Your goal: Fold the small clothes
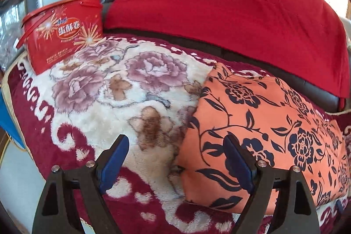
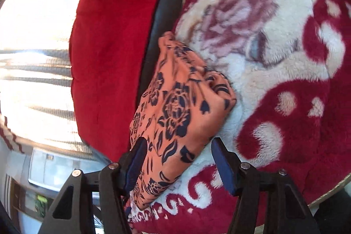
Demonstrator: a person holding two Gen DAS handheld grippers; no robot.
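Your orange floral garment (image 1: 258, 137) lies folded into a compact bundle on the plush floral blanket (image 1: 105, 102), close to the red quilt (image 1: 219, 6) behind it. This looks like the last step or the release after it. Your left gripper (image 1: 177, 159) is spread, empty, at the bundle's edge. Your right gripper (image 2: 177, 159) is spread too, straddling the cloth (image 2: 175, 106) without pinching it. Next, judge whether another fold is needed. The red snack box (image 1: 61, 36) sits well apart, out of your way.

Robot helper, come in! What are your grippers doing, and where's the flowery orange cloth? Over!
Left gripper open, empty. Right gripper open, straddling the orange cloth. Cloth folded on the fleece blanket. Red box well aside.
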